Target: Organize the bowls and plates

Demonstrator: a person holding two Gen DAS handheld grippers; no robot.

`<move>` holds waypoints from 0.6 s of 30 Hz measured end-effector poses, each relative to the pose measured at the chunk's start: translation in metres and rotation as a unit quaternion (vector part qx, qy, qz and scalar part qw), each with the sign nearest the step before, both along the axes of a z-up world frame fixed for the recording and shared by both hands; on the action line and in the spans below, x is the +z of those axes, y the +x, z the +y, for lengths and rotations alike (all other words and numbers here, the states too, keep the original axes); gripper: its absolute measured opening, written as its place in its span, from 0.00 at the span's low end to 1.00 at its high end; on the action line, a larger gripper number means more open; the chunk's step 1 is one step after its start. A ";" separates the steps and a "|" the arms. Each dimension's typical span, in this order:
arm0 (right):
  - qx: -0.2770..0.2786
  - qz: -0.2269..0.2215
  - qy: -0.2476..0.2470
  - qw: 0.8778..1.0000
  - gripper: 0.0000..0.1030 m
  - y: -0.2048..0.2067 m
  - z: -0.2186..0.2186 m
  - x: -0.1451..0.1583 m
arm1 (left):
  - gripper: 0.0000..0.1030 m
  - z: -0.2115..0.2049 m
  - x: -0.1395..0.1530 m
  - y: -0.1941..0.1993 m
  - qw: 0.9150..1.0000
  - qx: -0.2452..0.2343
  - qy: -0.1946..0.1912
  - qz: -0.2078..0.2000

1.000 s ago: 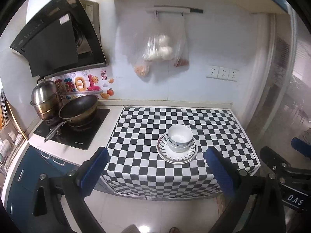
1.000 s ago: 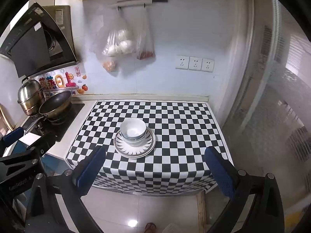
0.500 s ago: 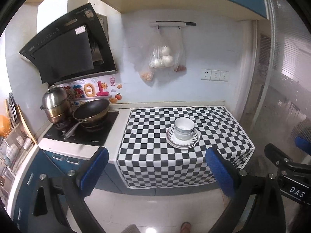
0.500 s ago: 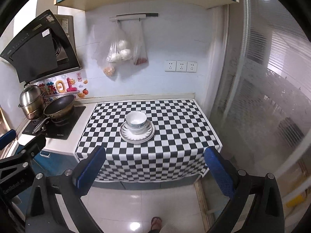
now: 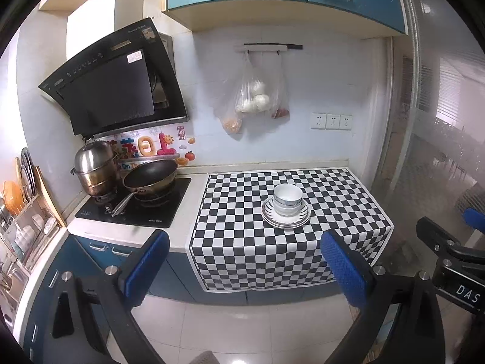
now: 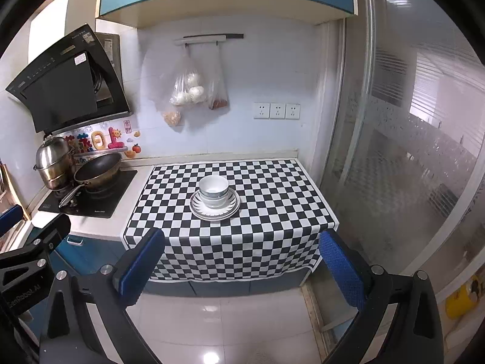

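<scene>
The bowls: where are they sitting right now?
In both views the bowls sit stacked on the plates mid-counter on the checkered cloth, right of the frying pan.

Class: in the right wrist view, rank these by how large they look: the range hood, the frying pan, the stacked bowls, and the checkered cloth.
1. checkered cloth
2. range hood
3. frying pan
4. stacked bowls

The pan and bowls look close in size; fisheye distortion makes that pair unsure.
</scene>
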State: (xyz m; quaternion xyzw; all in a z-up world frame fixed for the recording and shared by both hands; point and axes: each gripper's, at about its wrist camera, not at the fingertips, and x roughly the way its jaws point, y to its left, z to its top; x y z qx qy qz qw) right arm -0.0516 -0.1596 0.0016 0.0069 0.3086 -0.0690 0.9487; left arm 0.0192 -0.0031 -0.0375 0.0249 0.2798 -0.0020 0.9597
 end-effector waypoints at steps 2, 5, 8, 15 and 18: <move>0.000 0.000 -0.001 1.000 1.00 0.001 -0.002 0.003 | 0.99 -0.001 0.001 -0.001 1.000 -0.004 -0.004 0.000; -0.001 -0.004 -0.005 1.000 1.00 0.004 -0.006 0.007 | 0.99 -0.004 0.002 -0.004 1.000 -0.004 -0.004 -0.004; -0.002 -0.005 -0.004 1.000 1.00 0.006 -0.010 0.009 | 0.99 -0.004 0.003 -0.005 1.000 -0.004 -0.007 -0.003; -0.004 -0.002 -0.004 1.000 1.00 0.011 -0.017 0.008 | 0.99 -0.010 0.002 -0.004 1.000 -0.002 -0.005 -0.002; -0.005 -0.003 -0.004 1.000 1.00 0.012 -0.020 0.007 | 0.99 -0.013 0.002 -0.004 1.000 -0.004 -0.004 0.001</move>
